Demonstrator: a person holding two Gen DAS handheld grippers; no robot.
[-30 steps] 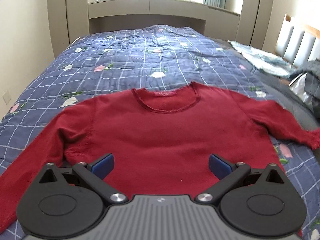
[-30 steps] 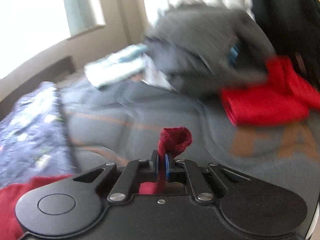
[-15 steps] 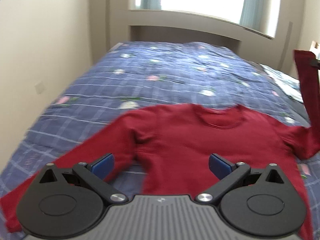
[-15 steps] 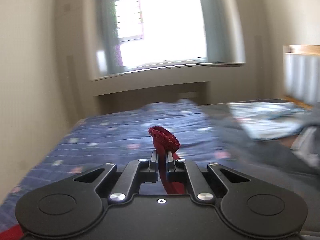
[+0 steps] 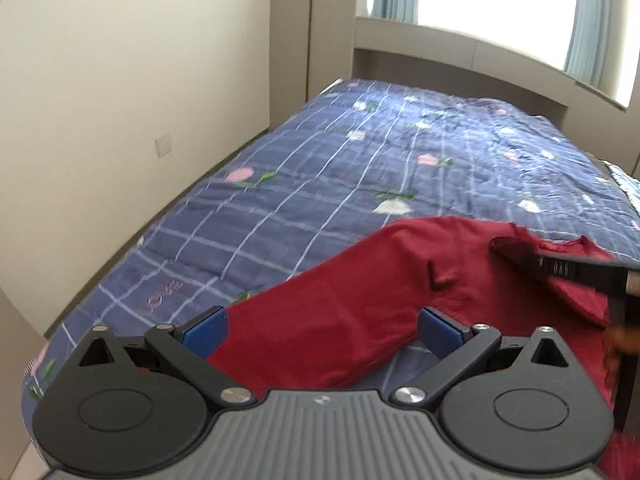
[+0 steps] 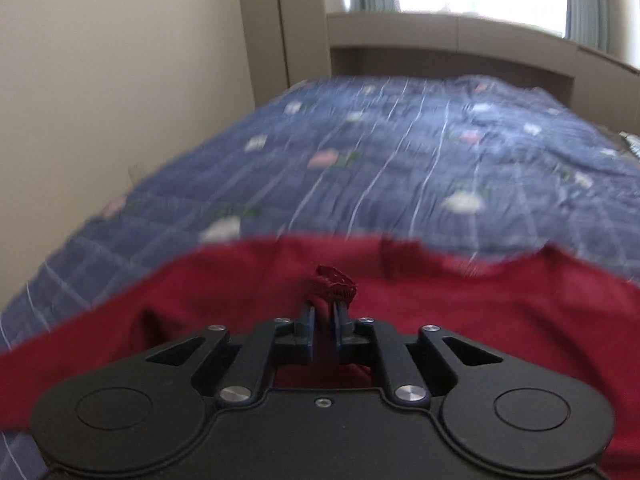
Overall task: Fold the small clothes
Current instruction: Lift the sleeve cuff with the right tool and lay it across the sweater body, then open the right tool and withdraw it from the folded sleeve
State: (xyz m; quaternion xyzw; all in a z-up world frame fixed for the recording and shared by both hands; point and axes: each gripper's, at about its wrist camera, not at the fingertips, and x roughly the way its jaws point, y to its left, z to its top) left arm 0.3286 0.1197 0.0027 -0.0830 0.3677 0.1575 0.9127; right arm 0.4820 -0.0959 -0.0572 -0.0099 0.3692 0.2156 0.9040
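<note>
A dark red sweater [image 5: 340, 312] lies flat on the blue quilt. My left gripper [image 5: 322, 326] stands open just above its left sleeve, with the cloth showing between the wide-apart blue pads. In the same view the black body of the right gripper [image 5: 580, 272] holds the other sleeve over the sweater's chest. In the right wrist view my right gripper [image 6: 324, 312] is low over the sweater [image 6: 480, 300]. Its jaws are opening, and the sleeve cuff [image 6: 334, 280] still stands up between the narrow pads.
The blue checked quilt [image 5: 360, 180] covers the bed beyond the sweater. A cream wall [image 5: 120, 100] runs close along the bed's left edge. A beige ledge [image 5: 480, 60] under a bright window closes off the far end.
My right gripper has swung from the clothes pile on the right across to above the sweater's chest, bringing the cuff with it. My left gripper has moved left to the left sleeve, still open.
</note>
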